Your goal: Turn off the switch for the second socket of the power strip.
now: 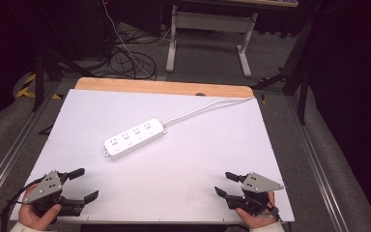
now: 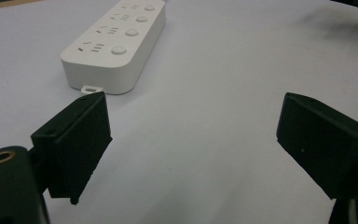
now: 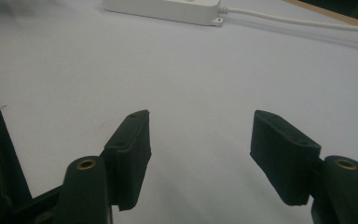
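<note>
High view: white four-socket power strip [image 1: 134,137] mid-tabletop [image 1: 198,159], cord [image 1: 207,107] running toward 1 o'clock; left tongs [image 1: 88,183] at 7 o'clock, right tongs [image 1: 223,183] at 5 o'clock, both spread, bare sheet between

Left gripper view: strip [image 2: 116,44] at 11 o'clock, tongs [image 2: 193,140] empty

Right gripper view: strip end [image 3: 168,9] at 12 o'clock, tongs [image 3: 199,149] gaping

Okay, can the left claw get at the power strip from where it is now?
Probably yes: the left claw is open, and bare table lies between it and the power strip.
</note>
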`<state>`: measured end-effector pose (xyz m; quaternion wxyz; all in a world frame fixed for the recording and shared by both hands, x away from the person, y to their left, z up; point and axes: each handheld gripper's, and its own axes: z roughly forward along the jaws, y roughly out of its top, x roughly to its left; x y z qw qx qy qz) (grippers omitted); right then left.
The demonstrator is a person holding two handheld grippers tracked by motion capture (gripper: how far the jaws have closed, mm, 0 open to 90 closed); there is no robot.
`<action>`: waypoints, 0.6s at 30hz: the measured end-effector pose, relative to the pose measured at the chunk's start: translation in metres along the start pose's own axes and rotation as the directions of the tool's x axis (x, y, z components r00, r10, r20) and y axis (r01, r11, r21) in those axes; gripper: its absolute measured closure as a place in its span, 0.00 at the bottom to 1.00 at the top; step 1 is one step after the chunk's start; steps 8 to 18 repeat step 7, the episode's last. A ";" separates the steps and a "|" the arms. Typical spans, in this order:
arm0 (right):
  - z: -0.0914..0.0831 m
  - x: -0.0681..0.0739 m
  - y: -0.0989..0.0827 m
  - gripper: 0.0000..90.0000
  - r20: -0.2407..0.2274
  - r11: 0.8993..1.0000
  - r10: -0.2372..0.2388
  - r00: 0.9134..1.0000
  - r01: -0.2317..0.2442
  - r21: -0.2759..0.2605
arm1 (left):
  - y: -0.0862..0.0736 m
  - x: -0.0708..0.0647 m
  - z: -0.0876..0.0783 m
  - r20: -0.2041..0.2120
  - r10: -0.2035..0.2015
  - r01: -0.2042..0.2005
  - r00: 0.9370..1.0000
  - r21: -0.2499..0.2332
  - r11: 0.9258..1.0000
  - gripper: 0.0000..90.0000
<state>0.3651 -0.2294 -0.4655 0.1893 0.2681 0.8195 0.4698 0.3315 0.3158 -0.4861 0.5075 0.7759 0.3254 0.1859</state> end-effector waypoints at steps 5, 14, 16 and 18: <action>0.001 -0.001 0.000 0.43 -0.004 1.000 0.002 1.000 -0.002 -0.001 | 0.004 -0.001 0.005 -0.032 -0.007 0.007 0.999 0.006 1.000 0.12; 0.001 -0.001 0.000 0.43 -0.003 1.000 0.003 1.000 -0.003 -0.001 | 0.004 -0.002 0.007 -0.041 0.028 -0.027 0.999 0.023 0.999 0.12; 0.001 -0.001 0.000 0.43 -0.003 1.000 0.003 1.000 -0.003 -0.001 | 0.004 -0.002 0.007 -0.041 0.028 -0.027 0.999 0.023 0.999 0.12; 0.001 -0.001 0.000 0.43 -0.003 1.000 0.003 1.000 -0.003 -0.001 | 0.004 -0.002 0.007 -0.041 0.028 -0.027 0.999 0.023 0.999 0.12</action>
